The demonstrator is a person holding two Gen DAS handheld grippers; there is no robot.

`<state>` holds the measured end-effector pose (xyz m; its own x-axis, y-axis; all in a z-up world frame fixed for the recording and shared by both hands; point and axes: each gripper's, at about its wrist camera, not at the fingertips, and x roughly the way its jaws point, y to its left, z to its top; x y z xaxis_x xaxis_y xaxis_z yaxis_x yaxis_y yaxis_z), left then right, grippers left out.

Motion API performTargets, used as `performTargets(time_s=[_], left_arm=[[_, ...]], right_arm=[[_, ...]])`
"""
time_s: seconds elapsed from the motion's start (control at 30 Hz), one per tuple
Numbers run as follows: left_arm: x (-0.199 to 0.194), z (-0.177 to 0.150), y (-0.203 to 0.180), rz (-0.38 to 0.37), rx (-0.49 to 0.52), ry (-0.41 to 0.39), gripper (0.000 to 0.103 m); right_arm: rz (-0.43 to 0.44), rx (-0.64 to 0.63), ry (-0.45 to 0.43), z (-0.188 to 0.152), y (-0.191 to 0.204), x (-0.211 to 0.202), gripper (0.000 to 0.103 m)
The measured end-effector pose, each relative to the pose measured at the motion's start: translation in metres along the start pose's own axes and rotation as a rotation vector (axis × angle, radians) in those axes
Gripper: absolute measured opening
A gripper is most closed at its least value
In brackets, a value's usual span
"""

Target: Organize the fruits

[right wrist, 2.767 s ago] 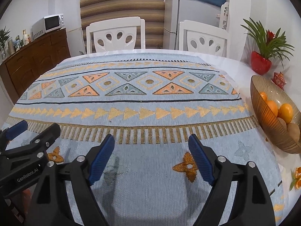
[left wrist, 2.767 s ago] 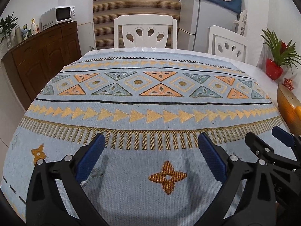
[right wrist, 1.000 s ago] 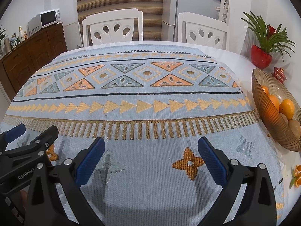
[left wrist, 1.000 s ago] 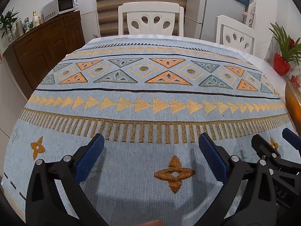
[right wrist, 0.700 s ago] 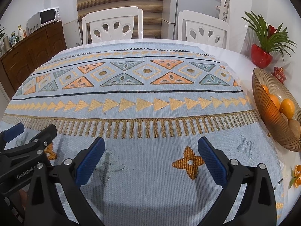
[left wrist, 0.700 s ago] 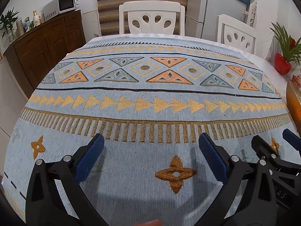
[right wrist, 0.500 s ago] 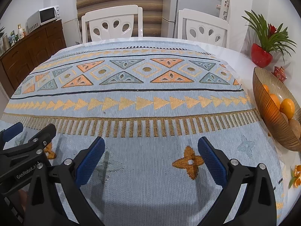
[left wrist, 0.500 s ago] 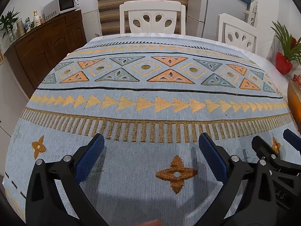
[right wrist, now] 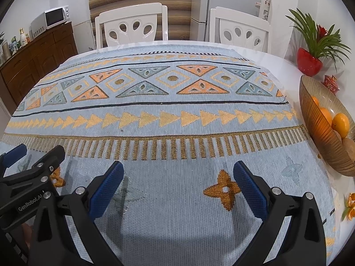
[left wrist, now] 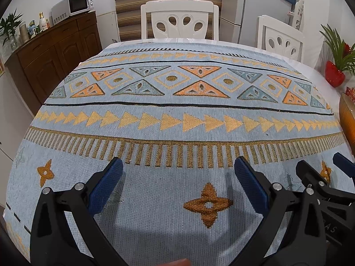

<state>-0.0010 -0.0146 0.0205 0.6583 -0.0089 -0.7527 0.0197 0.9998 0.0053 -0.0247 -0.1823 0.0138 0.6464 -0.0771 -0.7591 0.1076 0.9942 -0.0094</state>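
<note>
My left gripper (left wrist: 178,185) and right gripper (right wrist: 178,185) hover wide apart and empty over the patterned cloth (right wrist: 155,119) on the bench; oranges (right wrist: 340,122) sit in the ribbed bowl (right wrist: 319,133) at frame right.

The left claw (left wrist: 178,170) is spread wide with nothing between its blue pads (left wrist: 106,184). The right claw (right wrist: 178,170) is spread just as wide and also holds nothing. They sit side by side: from the left wrist, the right claw shows at 4 o'clock; from the right wrist, the left claw shows at 8 o'clock.
</note>
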Motion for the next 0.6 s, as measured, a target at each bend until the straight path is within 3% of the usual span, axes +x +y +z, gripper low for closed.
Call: performTargets(time_s=[0.6], left_arm=[[0.0038, 0.0, -0.001, 0.017, 0.009, 0.014, 0.1]], right_arm=[[0.011, 0.012, 0.048, 0.001, -0.0023, 0.0094, 0.098]])
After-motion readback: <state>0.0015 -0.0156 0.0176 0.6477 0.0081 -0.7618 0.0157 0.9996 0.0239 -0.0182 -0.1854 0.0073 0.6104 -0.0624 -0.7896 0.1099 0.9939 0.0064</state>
